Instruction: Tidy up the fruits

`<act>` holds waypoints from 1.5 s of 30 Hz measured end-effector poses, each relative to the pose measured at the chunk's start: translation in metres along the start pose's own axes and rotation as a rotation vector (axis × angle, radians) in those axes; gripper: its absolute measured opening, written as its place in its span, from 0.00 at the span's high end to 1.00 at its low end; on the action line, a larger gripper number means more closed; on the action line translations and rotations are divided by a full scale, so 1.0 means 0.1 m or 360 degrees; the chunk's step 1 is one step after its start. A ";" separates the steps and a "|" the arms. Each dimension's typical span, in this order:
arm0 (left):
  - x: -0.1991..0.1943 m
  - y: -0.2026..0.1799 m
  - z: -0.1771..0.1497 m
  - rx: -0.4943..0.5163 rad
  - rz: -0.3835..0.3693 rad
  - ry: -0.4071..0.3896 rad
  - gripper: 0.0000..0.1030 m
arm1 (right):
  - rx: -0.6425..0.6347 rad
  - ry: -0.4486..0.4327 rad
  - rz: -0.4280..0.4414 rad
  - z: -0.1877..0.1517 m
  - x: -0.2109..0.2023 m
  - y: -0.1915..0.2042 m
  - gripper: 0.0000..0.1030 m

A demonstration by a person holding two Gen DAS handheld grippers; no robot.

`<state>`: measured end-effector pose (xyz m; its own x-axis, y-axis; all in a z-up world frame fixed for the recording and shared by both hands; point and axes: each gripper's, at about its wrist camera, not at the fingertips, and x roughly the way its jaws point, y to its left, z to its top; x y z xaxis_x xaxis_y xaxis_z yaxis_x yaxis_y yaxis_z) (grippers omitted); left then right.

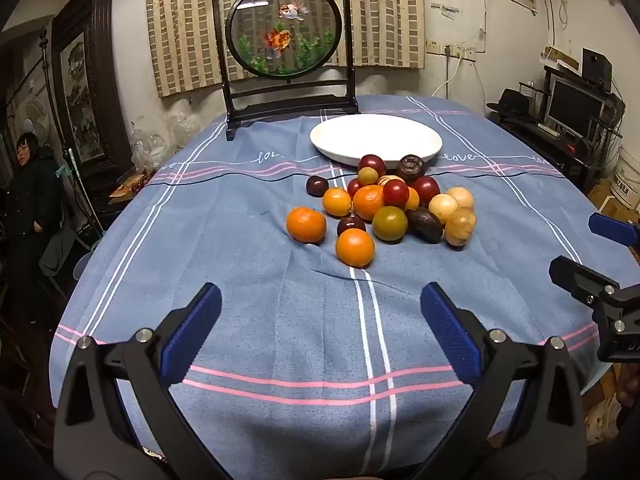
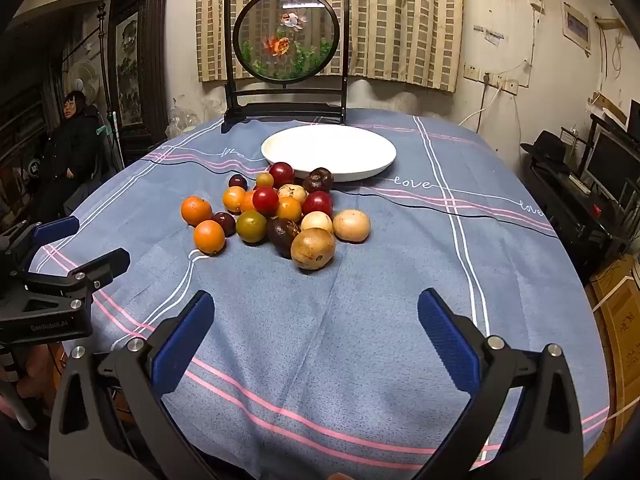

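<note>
Currently both blue-padded black grippers, left gripper (image 1: 320, 320) and right gripper (image 2: 316, 320), hover spread wide and empty above the near edge of the blue striped tablecloth (image 1: 280, 320). The pile of orange, red, tan and dark round fruits (image 1: 384, 208) sits mid-table, touching the empty white round plate (image 1: 376, 138) toward the far edge.

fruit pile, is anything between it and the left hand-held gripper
Nothing visible: only bare blue tablecloth lies between the open left hand-held gripper and the nearest orange of the fruit pile.
</note>
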<state>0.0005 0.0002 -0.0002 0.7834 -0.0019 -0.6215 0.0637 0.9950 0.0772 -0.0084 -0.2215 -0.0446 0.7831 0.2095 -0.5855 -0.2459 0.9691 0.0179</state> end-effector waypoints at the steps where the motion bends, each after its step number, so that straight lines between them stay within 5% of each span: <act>1: 0.00 0.00 0.00 0.0001 0.0002 -0.0001 0.02 | -0.0001 0.0000 -0.0002 0.00 0.00 0.00 0.01; 45: 0.08 0.05 -0.02 -0.0041 0.0007 0.0029 0.02 | 0.0010 0.0055 0.0021 -0.03 0.15 0.03 0.01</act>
<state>0.0061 0.0058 -0.0067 0.7722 0.0038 -0.6354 0.0441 0.9972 0.0596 0.0008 -0.2161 -0.0552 0.7596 0.2177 -0.6129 -0.2525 0.9671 0.0306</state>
